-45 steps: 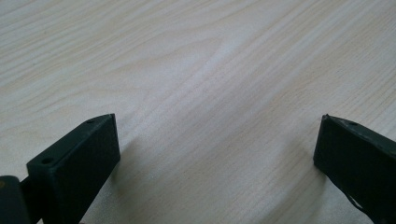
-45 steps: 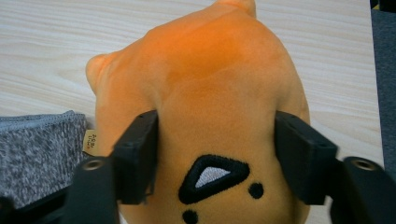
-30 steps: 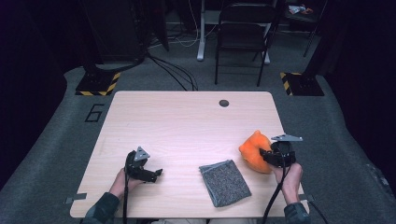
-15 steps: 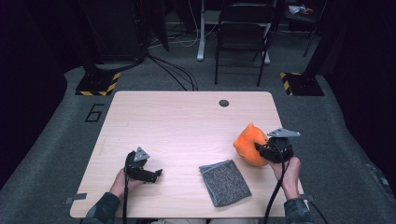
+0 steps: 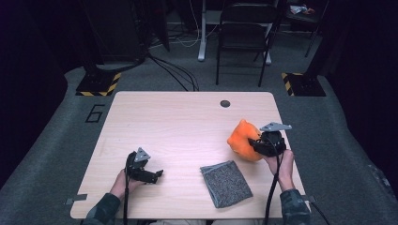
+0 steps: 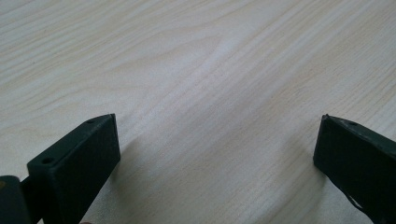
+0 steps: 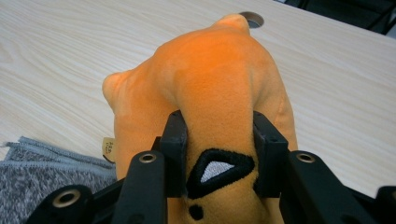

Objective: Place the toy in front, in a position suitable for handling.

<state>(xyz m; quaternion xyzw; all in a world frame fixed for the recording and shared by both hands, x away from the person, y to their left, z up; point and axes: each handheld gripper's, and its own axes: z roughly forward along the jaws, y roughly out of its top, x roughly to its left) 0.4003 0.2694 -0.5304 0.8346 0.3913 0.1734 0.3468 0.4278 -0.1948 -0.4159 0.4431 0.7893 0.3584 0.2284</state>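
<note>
Two hand-held grippers low over the near half of the table, one to each side.

The left hand (image 5: pixel 123 182) comes in from the near edge with its forearm in a dark sleeve, and holds the left gripper (image 5: pixel 157 174) low, pointing to the right across the high view, its jaws spread wide with nothing between them. The right hand (image 5: pixel 280 161) reaches in at the right with the wrist straight, and carries the right gripper (image 5: pixel 251 144) with its grey three-cornered plate on top and its cable trailing back along the forearm. Its jaws point left and away from the person, drawn in and pressing on an orange plush toy (image 7: pixel 205 93) from both sides.
</note>
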